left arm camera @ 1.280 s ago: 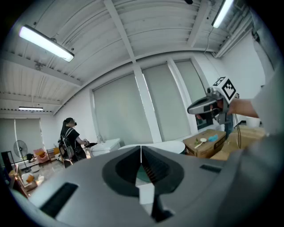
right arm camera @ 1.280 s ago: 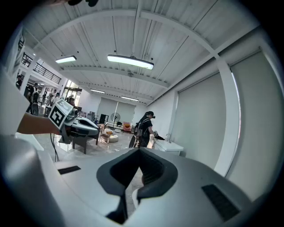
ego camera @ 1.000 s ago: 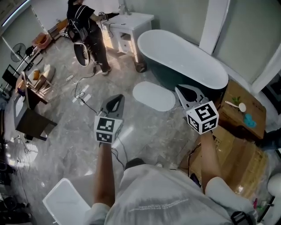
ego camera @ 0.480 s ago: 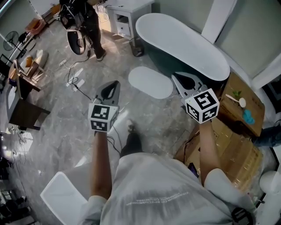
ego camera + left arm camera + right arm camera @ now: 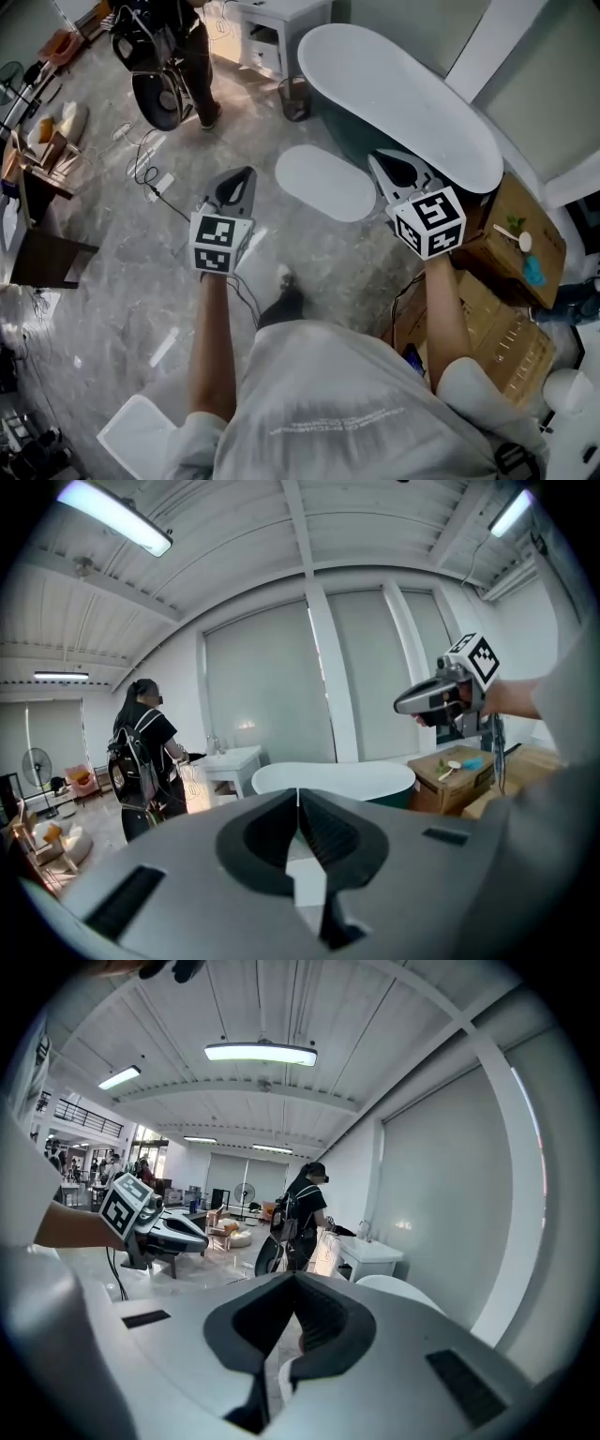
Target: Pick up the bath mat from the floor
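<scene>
Your left tool [image 5: 298,794] has its jaws pressed together with nothing between them. Your right tool [image 5: 294,1281] is the same: jaws closed and empty. In the head view you hold both out ahead of you, above the grey stone floor [image 5: 112,281], the two well apart from each other.

The bath mat [image 5: 325,182] is a white oval lying flat on the floor. It sits between the two tools and a little beyond their tips. Neither tool touches it. Its far side lies just beside the bathtub [image 5: 403,94], a long white tub with a dark outer wall that runs past your right tool.

At the tub's far end a small waste bin [image 5: 293,97] stands on the floor, near a white washstand [image 5: 281,19]. A person [image 5: 178,37] in dark clothes with a backpack stands beside the washstand. Loose cables [image 5: 150,173] trail across the floor beyond your left tool. Cardboard boxes [image 5: 525,234] stand to the right of your right arm.
</scene>
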The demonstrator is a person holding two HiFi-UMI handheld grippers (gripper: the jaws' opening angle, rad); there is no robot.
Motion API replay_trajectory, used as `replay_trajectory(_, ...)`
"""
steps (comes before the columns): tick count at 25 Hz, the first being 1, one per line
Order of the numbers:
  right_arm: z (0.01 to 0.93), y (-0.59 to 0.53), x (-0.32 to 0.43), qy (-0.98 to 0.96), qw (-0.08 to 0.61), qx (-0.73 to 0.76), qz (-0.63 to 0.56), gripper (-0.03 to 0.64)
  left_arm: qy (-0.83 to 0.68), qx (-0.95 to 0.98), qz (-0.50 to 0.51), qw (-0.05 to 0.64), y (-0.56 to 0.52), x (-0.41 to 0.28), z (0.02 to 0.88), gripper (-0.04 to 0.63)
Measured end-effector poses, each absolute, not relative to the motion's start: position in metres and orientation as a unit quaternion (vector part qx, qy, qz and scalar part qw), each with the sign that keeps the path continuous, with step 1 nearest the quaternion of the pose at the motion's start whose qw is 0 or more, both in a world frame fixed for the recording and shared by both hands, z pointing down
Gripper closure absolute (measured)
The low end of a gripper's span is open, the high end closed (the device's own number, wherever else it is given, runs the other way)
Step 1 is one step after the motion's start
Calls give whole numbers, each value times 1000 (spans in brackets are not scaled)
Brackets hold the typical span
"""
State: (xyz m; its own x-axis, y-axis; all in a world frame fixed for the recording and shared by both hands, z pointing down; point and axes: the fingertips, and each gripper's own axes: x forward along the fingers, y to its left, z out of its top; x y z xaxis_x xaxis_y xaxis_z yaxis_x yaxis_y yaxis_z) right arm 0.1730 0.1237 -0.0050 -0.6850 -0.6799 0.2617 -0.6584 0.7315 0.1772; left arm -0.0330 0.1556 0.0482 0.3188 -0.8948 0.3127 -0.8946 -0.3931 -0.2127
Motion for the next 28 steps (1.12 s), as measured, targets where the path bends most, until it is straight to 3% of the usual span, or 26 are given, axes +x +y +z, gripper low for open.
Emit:
replay_trajectory(15,86,-6,55,-905,244,346,44,603,512,-822,-230,-98,23,-138,144,577)
replay_trajectory(28,195,-87,52,-891,295,325,116,601,500,-801,-261,-200,-39,-148,257,575)
